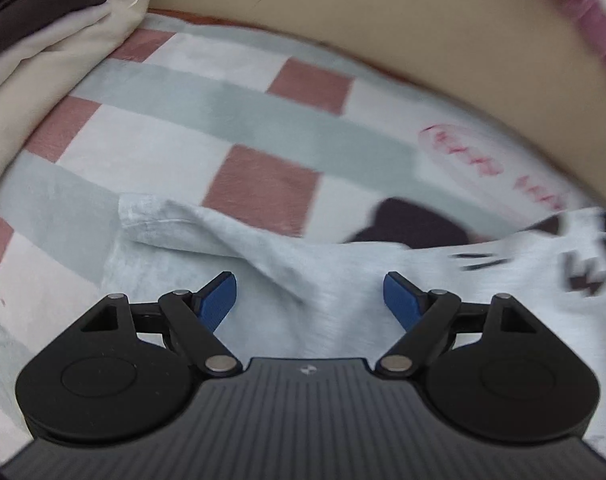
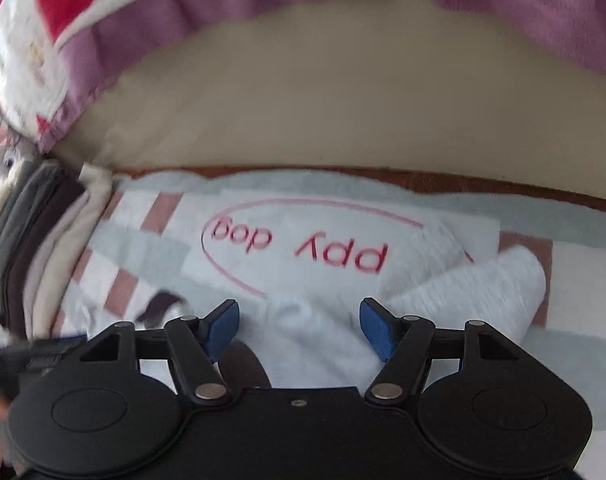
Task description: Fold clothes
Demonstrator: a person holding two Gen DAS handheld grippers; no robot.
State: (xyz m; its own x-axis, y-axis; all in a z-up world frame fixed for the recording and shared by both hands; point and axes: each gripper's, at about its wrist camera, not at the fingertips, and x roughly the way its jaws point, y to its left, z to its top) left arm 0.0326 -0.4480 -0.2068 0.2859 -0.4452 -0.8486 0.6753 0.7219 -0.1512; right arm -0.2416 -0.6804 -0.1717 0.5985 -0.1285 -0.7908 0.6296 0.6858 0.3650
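**Both grippers spread above a pale grey garment on a checked blanket**

No container is seen in either view; the clothes are borne by a checked blanket of white, grey-green and dusty-pink squares, on which a red oval with the lettering "ppy dog" is printed (read upside down from the right wrist). At ten o'clock in the left wrist view a stack of folded clothes is seen, cream below and dark brown and grey above; the same stack stands at nine o'clock in the right wrist view. A beige panel rises behind the blanket, and a pink-and-purple quilt hangs over it at twelve o'clock.

The pale grey garment is spread rumpled on the blanket, with a dark print at three o'clock and a dark collar opening at about two o'clock in the left wrist view. A sleeve is seen at two o'clock in the right wrist view.

The left gripper is angled down over the garment, its blue pads held wide apart with only cloth beneath, nothing pinched. The right gripper is likewise tilted downward, its jaws spread and closed on nothing.
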